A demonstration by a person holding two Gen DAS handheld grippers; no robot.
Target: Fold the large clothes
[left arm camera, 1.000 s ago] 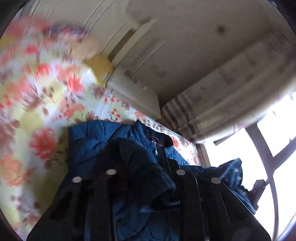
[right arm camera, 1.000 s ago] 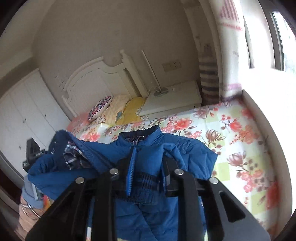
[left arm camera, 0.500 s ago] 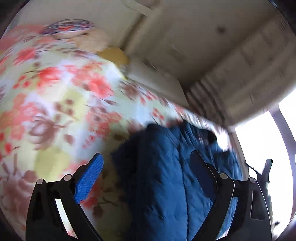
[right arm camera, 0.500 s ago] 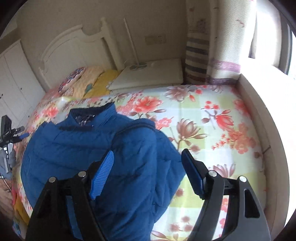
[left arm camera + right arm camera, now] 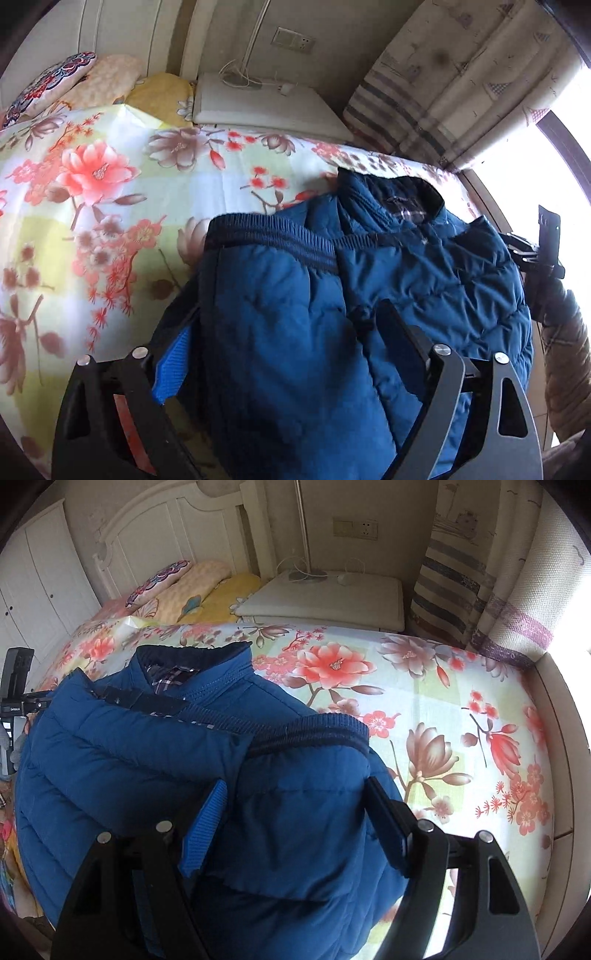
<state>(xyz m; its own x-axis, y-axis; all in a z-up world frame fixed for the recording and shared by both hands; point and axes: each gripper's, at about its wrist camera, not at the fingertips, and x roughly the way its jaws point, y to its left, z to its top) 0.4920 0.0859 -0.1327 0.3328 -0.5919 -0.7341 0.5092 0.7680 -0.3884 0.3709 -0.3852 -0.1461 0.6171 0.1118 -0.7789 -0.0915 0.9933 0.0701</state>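
A blue quilted jacket point(image 5: 424, 277) lies folded on the flowered bed sheet point(image 5: 110, 221). Its ribbed hem point(image 5: 266, 232) is turned up toward the collar point(image 5: 399, 195). My left gripper point(image 5: 284, 310) hangs low over the jacket's left part. Its jaws are closing, with the padded cloth between the fingers and the pads not pressing on it. In the right wrist view the jacket point(image 5: 129, 757) shows its hem point(image 5: 310, 731) and its plaid-lined collar point(image 5: 192, 657). My right gripper point(image 5: 295, 786) stands open astride the jacket's right part, gripping nothing.
A white nightstand point(image 5: 266, 107) with a lamp cable stands past the bed's head, next to pillows point(image 5: 48, 85). A striped curtain point(image 5: 461, 74) and a bright window fill the right. A brown sleeve point(image 5: 565, 350) shows at the right edge. White wardrobe doors point(image 5: 37, 572) stand far left.
A second ago both grippers were shut on the lifted jacket. Both let go and opened, then sank toward the bed. The jacket now lies folded on the sheet.
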